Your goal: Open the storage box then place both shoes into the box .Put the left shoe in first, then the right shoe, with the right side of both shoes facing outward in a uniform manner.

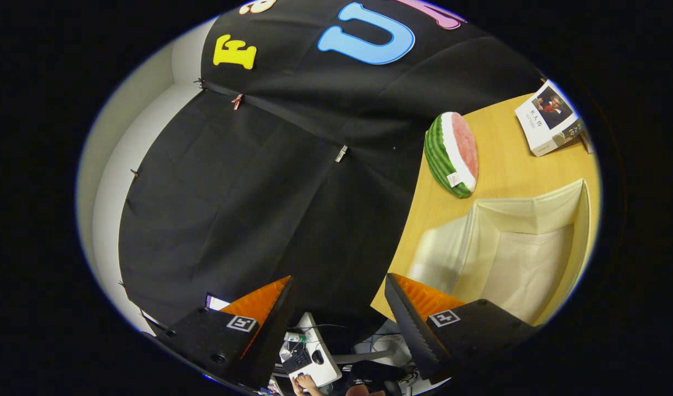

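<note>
Storage box, soft pale fabric; gripper jaws apart.

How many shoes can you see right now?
0. No shoe is in sight. The table carries a watermelon cushion, a book and the cream storage box. The gripper is open, holding nothing. Shoes may lie outside this view.

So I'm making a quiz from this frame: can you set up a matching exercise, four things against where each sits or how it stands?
Things:
1. watermelon slice
2. book
3. storage box
4. gripper

Places or states:
A. at the table's far corner, past the watermelon slice
B. open, nothing between the fingers
C. on the wooden table, between the black cloth and the book
D. pale fabric, lying by one finger

Pairs: 1-C, 2-A, 3-D, 4-B
</note>
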The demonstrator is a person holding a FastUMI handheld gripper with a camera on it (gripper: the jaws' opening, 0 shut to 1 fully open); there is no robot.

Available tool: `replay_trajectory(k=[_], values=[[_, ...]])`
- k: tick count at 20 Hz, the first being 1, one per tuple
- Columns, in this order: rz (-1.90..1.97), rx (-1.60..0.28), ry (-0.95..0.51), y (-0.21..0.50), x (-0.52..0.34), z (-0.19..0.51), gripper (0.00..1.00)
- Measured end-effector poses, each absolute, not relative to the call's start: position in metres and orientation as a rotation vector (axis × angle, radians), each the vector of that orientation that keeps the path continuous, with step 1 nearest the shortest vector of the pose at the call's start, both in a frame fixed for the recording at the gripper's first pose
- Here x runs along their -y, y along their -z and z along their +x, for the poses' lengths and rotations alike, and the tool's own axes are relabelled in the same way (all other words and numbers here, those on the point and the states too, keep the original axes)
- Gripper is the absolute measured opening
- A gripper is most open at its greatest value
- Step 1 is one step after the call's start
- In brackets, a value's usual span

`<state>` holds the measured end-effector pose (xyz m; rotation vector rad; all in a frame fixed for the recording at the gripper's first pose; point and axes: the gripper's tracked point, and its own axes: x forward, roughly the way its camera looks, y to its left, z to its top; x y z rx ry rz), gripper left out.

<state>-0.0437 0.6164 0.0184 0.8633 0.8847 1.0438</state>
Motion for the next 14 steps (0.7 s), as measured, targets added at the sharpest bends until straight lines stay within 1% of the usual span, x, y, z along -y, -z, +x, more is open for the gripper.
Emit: replay_trajectory(k=[6, 9, 14], values=[[0.660, -0.727, -0.899, 0.002, -0.527, -0.043, 0.97], [0.491, -0.681, -0.768, 0.032, -0.461, -0.050, 0.97], [0.285, -0.695, -0.536, 0.092, -0.347, -0.082, 0.97]])
